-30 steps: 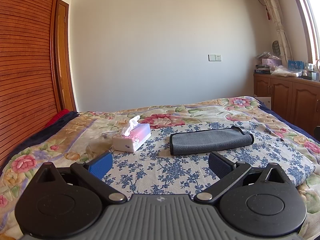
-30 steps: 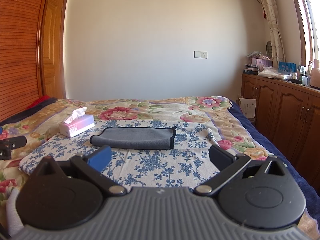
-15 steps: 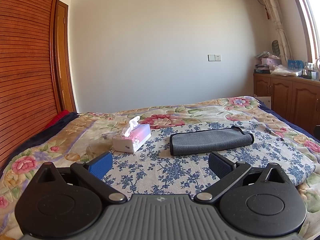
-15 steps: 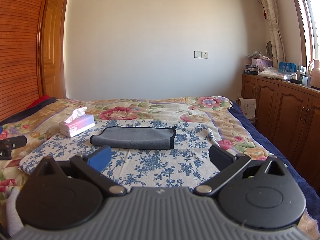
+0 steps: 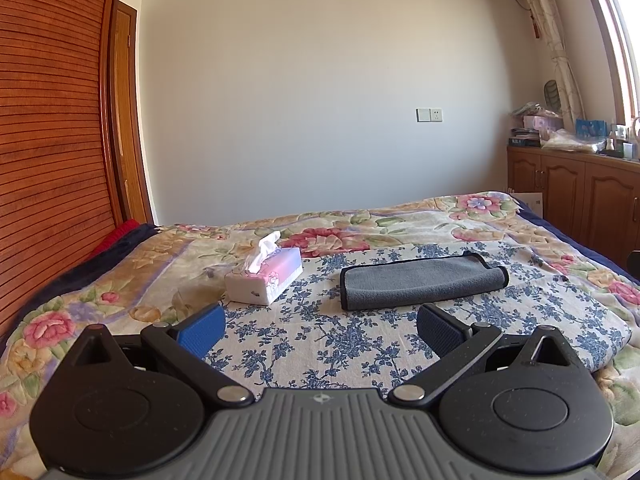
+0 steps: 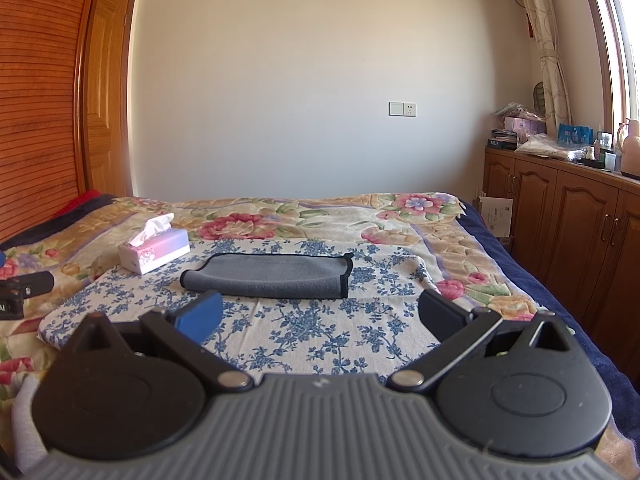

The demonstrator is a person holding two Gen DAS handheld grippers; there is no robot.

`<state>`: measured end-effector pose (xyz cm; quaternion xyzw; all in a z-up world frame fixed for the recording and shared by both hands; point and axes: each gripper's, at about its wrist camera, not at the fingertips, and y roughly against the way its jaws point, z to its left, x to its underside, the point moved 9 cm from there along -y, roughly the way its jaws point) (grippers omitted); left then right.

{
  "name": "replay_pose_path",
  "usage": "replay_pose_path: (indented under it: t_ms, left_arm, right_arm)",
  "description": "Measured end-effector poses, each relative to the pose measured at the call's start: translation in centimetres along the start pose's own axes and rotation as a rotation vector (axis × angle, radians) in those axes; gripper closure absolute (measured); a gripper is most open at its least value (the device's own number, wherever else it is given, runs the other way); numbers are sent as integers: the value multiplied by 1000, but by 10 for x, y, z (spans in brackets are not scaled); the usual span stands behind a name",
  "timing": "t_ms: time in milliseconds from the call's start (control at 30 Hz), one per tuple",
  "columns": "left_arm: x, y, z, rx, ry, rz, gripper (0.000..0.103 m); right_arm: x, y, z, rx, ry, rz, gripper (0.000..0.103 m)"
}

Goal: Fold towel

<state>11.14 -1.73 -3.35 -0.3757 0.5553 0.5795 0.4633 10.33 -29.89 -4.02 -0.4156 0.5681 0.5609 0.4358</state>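
A grey towel with a dark edge (image 5: 420, 282) lies folded into a long strip on a blue-flowered white cloth (image 5: 320, 340) on the bed. It also shows in the right wrist view (image 6: 268, 278). My left gripper (image 5: 318, 330) is open and empty, held back from the towel's near edge. My right gripper (image 6: 320, 318) is open and empty, also short of the towel. Part of the left gripper (image 6: 20, 292) shows at the left edge of the right wrist view.
A pink and white tissue box (image 5: 264, 278) stands left of the towel on the cloth, also in the right wrist view (image 6: 154, 250). A floral bedspread (image 5: 400, 224) covers the bed. Wooden cabinets (image 6: 568, 220) with clutter on top stand at the right. A wooden slatted wall (image 5: 48, 140) is at the left.
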Motion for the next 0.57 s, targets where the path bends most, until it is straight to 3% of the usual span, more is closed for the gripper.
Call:
replay_pose_path:
  t_ms: [567]
  left_arm:
    - [3, -2, 1, -2, -4, -1, 0]
  right_arm:
    - [0, 0, 0, 0, 0, 0, 0]
